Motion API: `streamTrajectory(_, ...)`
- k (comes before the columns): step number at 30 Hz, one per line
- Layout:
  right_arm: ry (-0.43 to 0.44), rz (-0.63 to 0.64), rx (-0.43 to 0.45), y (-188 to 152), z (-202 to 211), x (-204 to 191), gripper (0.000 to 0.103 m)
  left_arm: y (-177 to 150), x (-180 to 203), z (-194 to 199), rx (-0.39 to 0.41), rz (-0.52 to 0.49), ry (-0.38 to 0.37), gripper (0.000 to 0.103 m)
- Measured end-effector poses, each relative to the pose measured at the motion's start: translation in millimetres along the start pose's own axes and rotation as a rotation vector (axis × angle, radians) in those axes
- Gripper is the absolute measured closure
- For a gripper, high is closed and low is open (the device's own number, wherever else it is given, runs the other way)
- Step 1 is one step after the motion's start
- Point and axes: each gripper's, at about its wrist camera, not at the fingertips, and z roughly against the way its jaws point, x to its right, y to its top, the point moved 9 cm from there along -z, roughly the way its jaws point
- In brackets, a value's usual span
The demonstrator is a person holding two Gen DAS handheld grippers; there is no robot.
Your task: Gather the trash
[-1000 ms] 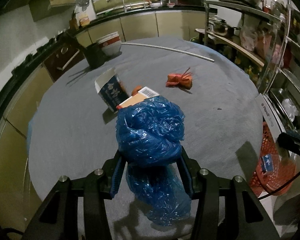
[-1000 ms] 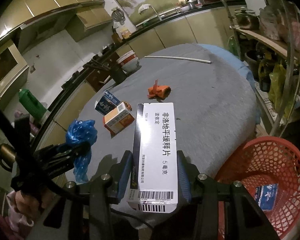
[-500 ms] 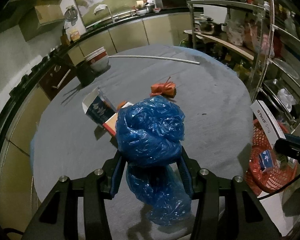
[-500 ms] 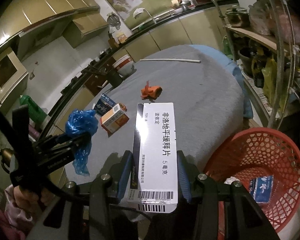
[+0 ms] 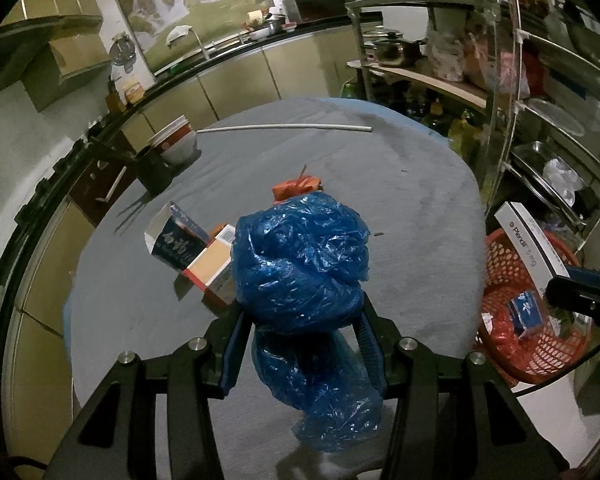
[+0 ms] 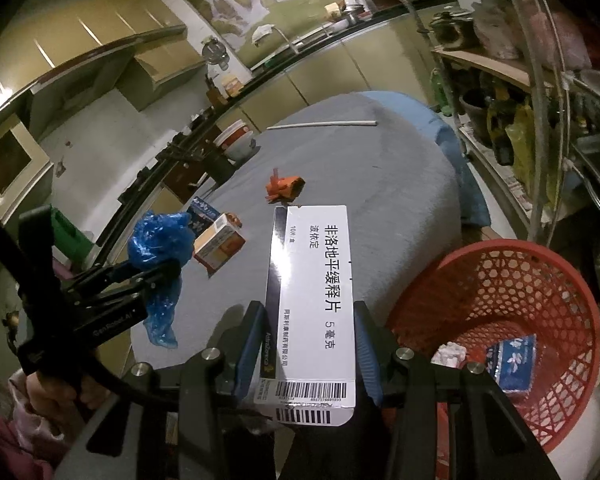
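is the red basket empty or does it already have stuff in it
Not empty. The red basket already holds a blue packet and a crumpled white scrap on its bottom; most of its floor is bare.

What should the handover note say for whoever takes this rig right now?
Left gripper: shut on crumpled blue plastic bag, over the grey table.
Right gripper: shut on long white medicine box, beside the red mesh basket.
Done: a blue packet and a white scrap lie in the basket.
Left: drop both held items, then collect the orange wrapper, the orange-white box and the blue-white carton.
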Motion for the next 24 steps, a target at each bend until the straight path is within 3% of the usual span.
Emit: streamTrajectory(24,-0.025,-0.069,0.02,-2.6,12.7,28.1,0.056,8.2,34.7,-4.6,-0.005,-0.079,-0.019,0.051)
